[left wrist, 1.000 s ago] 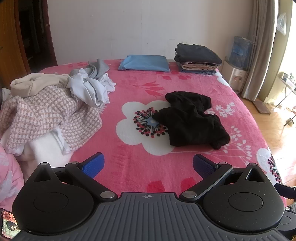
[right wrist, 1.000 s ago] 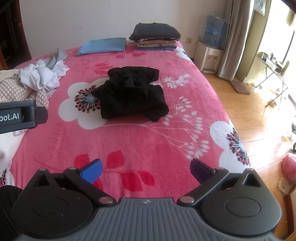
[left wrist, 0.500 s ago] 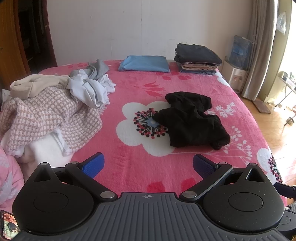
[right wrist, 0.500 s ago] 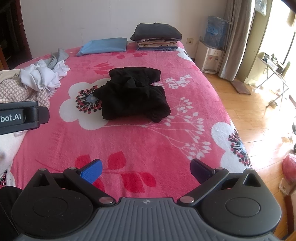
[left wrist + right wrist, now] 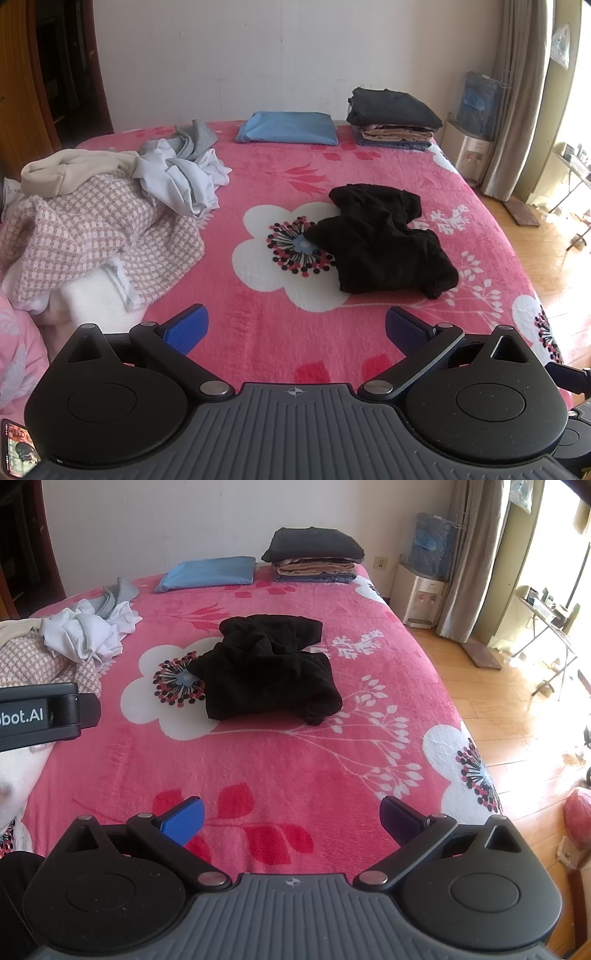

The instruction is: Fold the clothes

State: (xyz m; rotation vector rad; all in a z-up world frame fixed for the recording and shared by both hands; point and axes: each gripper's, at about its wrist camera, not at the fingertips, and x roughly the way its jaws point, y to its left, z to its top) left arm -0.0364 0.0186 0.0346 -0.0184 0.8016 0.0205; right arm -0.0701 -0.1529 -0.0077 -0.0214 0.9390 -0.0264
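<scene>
Through the left wrist camera, my left tongs point(image 5: 293, 328) hang over the near edge of the pink flowered fleece bed blanket point(image 5: 280, 184), spread wide with nothing between the blue pads, which I judge suits reaching for cloth. The crumpled black garment point(image 5: 384, 243) lies alone mid-bed, partly over a white flower print, well apart from the rest, so I take it as the piece to fold next. The heap of unfolded laundry point(image 5: 110, 218), pink-and-white checked knit with white and grey pieces on top, sits to the left, while the neat stack of folded clothes point(image 5: 393, 118) and a flat folded blue cloth point(image 5: 288, 127) wait at the far edge, probably as the finished pile. Through the right wrist camera, my right tongs point(image 5: 291, 818) are equally wide apart and empty, low at the bed's near edge, with the black garment straight ahead and bare blanket around it for spreading it flat.
</scene>
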